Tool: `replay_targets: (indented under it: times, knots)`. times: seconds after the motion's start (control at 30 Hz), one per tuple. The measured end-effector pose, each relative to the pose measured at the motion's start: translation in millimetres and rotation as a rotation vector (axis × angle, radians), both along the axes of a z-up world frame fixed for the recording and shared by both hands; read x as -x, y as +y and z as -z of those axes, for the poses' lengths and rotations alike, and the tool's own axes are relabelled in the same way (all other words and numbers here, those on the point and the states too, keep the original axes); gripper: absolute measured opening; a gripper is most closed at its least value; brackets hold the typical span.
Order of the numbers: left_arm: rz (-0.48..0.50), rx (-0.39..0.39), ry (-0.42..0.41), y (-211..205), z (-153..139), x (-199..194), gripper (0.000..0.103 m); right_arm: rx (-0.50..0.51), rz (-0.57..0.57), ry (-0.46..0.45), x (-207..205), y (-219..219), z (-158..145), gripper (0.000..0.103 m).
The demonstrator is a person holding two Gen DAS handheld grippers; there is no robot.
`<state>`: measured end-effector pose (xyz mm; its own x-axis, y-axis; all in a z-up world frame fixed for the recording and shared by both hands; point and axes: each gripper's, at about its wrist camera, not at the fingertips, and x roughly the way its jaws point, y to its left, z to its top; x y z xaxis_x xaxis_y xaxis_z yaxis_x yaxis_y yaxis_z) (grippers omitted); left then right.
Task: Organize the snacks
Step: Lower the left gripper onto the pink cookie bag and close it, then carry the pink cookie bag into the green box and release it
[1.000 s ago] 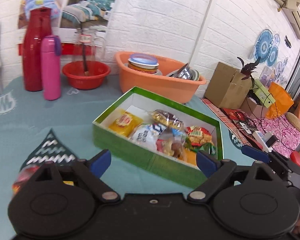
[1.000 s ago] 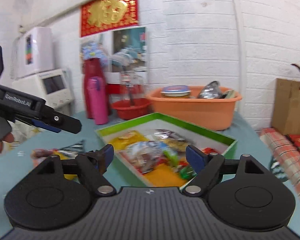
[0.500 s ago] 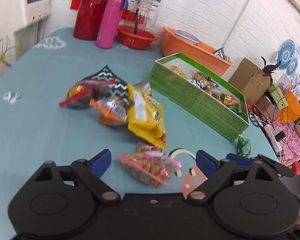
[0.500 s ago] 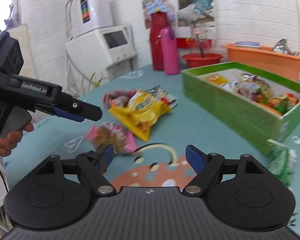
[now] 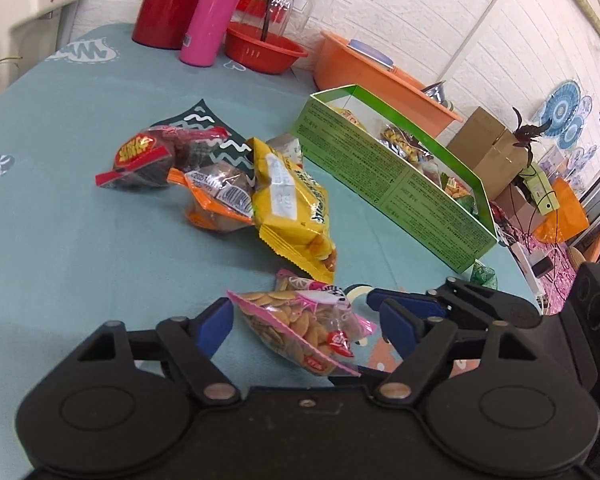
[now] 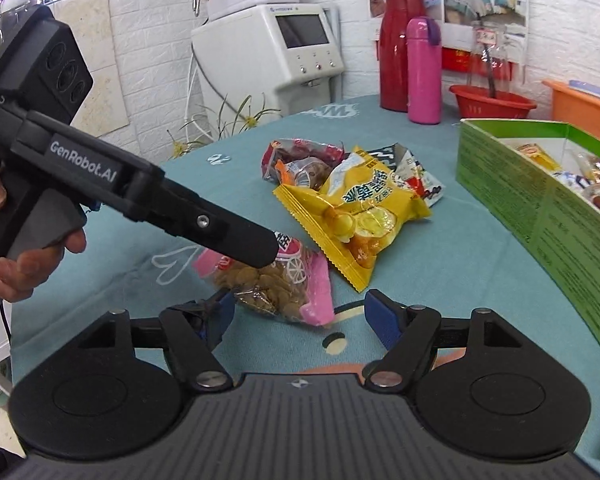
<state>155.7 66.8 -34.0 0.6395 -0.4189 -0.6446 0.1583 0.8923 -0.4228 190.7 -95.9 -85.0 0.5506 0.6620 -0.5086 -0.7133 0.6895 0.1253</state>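
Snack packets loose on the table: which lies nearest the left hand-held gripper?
The pink-edged packet of round crackers, between the left hand-held gripper fingers.

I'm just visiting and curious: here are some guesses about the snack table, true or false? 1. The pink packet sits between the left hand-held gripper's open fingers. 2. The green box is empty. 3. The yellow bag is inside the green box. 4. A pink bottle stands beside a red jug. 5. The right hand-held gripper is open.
1. True: the pink packet lies between the open left hand-held gripper fingers.
2. False: the green box holds snacks.
3. False: the yellow bag lies on the table outside it.
4. True: pink bottle, red jug.
5. True: right hand-held gripper is open.
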Motion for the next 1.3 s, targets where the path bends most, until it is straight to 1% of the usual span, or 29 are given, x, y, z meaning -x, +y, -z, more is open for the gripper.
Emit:
replay_targets:
  times: [0.1,0.17,0.2,0.23,0.27,0.33,0.37,0.43,0.53,0.67,0.8,0.97,1.3]
  knots:
    - [0.005,0.008,0.012,3.1,3.3,-3.0,0.103,-0.021,-0.022,0.042,-10.0,3.3,4.6,0.102]
    - [0.019,0.022,0.029,4.8,7.8,-5.9,0.103,-0.047,-0.026,0.052,-12.2,5.0,7.2,0.091]
    - [0.025,0.029,0.038,5.0,10.6,-7.3,0.083,-0.053,-0.028,0.054,-12.1,6.6,7.6,0.079]
    - [0.024,0.031,0.045,4.9,13.4,-8.2,0.085,-0.056,-0.019,0.055,-11.1,7.7,7.8,0.076]
    - [0.022,0.037,0.041,5.2,14.2,-7.4,0.084,-0.051,-0.01,0.049,-9.1,8.6,7.3,0.075]
    - [0.024,0.032,0.036,2.6,12.7,-3.5,0.081,-0.04,-0.01,0.035,-3.9,9.1,6.0,0.067]
    - [0.031,0.031,0.031,0.3,11.2,-1.5,0.073,-0.037,-0.009,0.026,0.3,9.1,5.1,0.065]
    - [0.041,0.023,0.024,-3.1,8.7,3.0,0.072,-0.029,-0.013,0.007,7.9,8.8,3.1,0.056]
    - [0.052,0.02,0.011,-10.0,3.3,10.4,0.071,-0.045,0.012,0.0,18.2,3.7,0.1,0.054]
    - [0.083,0.009,-0.028,-25.0,-10.7,19.1,0.071,-0.079,0.044,-0.029,32.6,-10.1,-7.2,0.053]
    - [0.124,-0.006,-0.076,-44.6,-27.8,14.4,0.071,-0.103,0.092,-0.072,37.9,-27.6,-19.9,0.053]
    - [0.185,-0.02,-0.146,-77.1,-49.9,-7.4,0.071,-0.122,0.179,-0.132,29.9,-54.2,-38.8,0.053]
    - [0.318,0.002,-0.219,-141.8,-73.6,-71.7,0.071,-0.154,0.365,-0.209,0.8,-114.9,-61.1,0.053]
